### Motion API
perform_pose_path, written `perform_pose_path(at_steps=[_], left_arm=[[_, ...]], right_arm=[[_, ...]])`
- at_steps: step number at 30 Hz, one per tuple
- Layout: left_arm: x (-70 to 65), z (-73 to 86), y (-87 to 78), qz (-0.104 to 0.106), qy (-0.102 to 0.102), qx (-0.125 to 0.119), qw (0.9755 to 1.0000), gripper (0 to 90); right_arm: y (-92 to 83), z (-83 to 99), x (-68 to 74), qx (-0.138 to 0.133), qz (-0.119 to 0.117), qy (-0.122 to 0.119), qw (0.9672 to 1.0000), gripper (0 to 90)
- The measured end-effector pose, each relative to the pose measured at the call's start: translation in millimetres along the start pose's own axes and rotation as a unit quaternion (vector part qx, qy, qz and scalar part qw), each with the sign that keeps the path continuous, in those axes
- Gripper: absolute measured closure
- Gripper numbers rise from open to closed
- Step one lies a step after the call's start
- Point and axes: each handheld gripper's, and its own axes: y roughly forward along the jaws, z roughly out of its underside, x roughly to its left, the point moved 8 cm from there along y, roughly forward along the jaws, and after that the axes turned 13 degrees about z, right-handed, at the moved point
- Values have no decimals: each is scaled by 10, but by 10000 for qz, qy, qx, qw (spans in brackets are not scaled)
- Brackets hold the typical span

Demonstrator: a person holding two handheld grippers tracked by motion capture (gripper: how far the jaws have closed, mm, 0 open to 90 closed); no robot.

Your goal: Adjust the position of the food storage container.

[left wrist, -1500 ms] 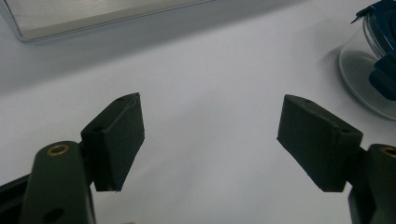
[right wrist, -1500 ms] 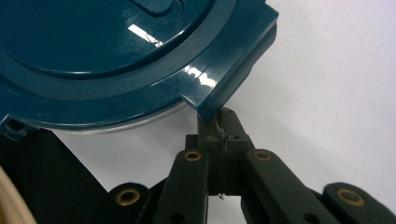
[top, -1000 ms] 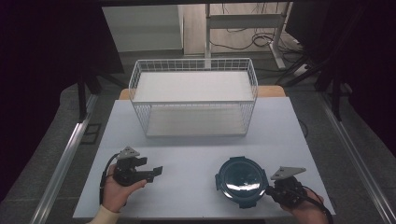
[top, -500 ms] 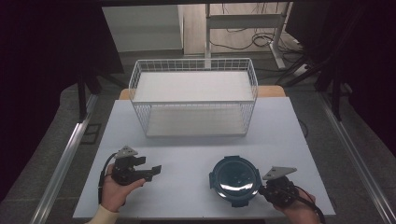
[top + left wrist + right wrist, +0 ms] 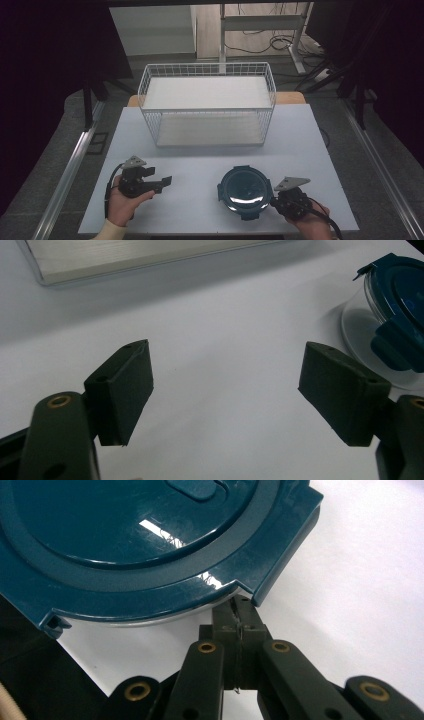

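Observation:
A round glass container with a dark teal clip lid (image 5: 245, 192) stands on the white table (image 5: 200, 162) near the front edge, right of centre. My right gripper (image 5: 273, 200) lies against its right side, jaws shut together with nothing between them. In the right gripper view the closed tips (image 5: 239, 606) touch the container just under the lid's rim (image 5: 125, 545). My left gripper (image 5: 165, 182) rests at the front left, pointing right toward the container, open and empty. Its view shows both pads (image 5: 125, 390) spread wide over bare table, with the container (image 5: 395, 315) at the far right.
A white wire basket (image 5: 207, 111) stands at the back of the table, its base edge (image 5: 125, 262) visible in the left gripper view. Bare table lies between the left gripper and the container. A dark floor and a metal rail (image 5: 70, 175) flank the table.
My right gripper has slid left along the table, and the container has shifted left with it, toward the centre. The left gripper has stayed in place.

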Motion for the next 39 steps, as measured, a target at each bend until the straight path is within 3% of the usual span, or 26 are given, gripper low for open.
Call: perform_pose_path(at_steps=[10,14,20,32,39], left_arm=[[11,2,8,-2,-2,27,10000,217],[23,1,2,-8,-17,20,10000,218],[15,0,-1,-3,-1,20,10000,218],[-1,-9,-1,31,1,11,10000,220],[23,-9,-36,26,-12,-23,10000,220]], right_arm=[[108,-186,97,-45,27,-88,9999,900],[145,-234,228,-59,-124,-160,9998,900],[184,-296,333,-69,-126,-254,9996,900],[358,-596,663,-159,-332,-439,9984,900],[402,-676,732,-241,-381,-504,9977,900]])
